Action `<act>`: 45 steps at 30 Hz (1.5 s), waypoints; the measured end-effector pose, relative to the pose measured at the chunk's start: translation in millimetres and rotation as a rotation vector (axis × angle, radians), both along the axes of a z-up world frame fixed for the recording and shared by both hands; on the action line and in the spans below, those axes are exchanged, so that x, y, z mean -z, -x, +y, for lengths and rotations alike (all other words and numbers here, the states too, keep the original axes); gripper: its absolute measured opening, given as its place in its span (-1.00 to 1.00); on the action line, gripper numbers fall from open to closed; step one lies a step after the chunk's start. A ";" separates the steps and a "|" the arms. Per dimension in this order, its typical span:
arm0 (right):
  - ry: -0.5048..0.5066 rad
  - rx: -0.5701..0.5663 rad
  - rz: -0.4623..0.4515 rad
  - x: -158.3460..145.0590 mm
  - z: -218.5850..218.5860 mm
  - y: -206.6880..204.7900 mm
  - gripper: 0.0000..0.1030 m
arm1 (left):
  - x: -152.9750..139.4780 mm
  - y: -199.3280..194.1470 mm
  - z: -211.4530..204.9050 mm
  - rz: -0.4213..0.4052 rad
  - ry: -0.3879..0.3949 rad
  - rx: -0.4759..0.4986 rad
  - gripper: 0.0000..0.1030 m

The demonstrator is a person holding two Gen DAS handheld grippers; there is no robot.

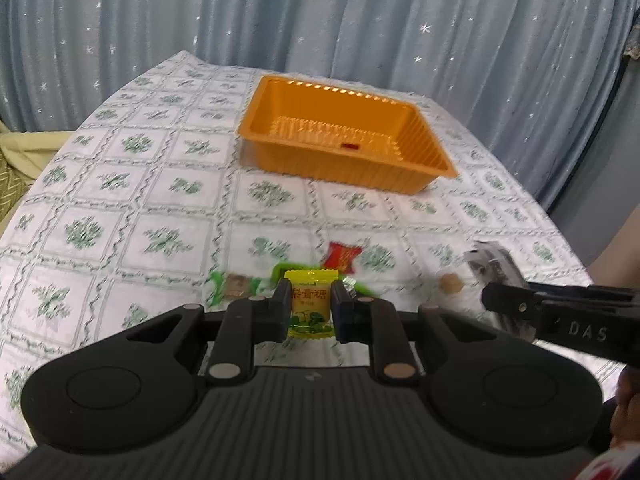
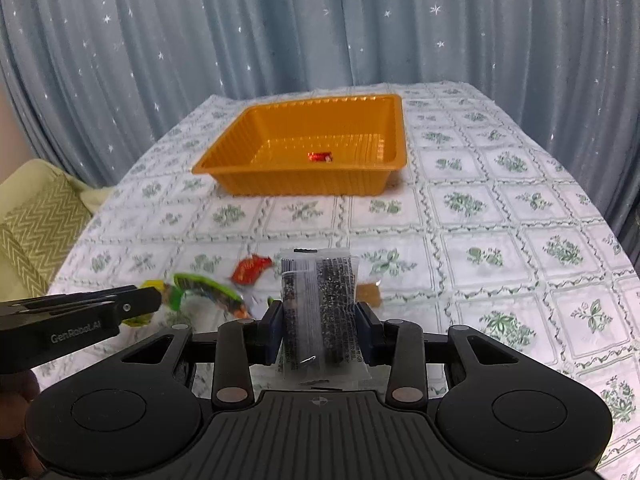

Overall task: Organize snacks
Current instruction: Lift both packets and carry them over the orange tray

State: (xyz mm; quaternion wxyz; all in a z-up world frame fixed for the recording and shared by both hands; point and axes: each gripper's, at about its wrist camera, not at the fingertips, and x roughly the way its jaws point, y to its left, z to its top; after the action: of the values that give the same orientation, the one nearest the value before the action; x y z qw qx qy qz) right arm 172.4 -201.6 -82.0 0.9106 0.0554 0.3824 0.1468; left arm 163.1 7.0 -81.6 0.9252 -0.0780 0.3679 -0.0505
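Left gripper (image 1: 311,307) is clamped on a small yellow wrapped candy (image 1: 310,304); right gripper (image 2: 319,322) is clamped on a clear sesame-bar packet (image 2: 319,312). Both look light, crinkly and slippery; mid-body grips suit them. An orange ribbed plastic tray (image 2: 224,164) sits at twelve o'clock.

My left gripper (image 1: 311,307) pinches a candy (image 1: 310,305); my right gripper (image 2: 319,320), at its three o'clock, pinches a packet (image 2: 319,312). On the table (image 2: 500,216), the tray (image 2: 304,152) sits at twelve o'clock, well apart, with one small sweet (image 2: 319,157) in it. Loose wrapped sweets (image 2: 224,296) lie near, between my grippers and the tray, at about ten o'clock from my right one. A curtain (image 2: 280,28) hangs behind the table.
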 end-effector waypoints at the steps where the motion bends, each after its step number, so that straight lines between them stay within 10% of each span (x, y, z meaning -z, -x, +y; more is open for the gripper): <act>1: -0.003 0.001 -0.002 -2.8 0.1 -1.2 -0.26 | -3.6 -3.2 -0.8 -0.005 0.003 0.005 -0.64; 25: -0.003 -0.012 -0.056 -54.2 6.8 -110.0 -0.26 | -61.1 -138.0 -4.5 -0.091 0.017 0.092 -0.64; 45: -0.038 0.013 0.009 -24.6 9.9 -228.9 -0.26 | -22.1 -242.6 -8.2 -0.023 0.033 0.124 -0.64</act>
State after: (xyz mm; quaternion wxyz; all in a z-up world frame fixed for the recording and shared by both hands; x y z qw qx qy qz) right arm 401.2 -191.7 -57.5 0.9086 0.0756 0.3832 0.1478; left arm 405.7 -1.3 -59.6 0.9231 -0.0695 0.3606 -0.1146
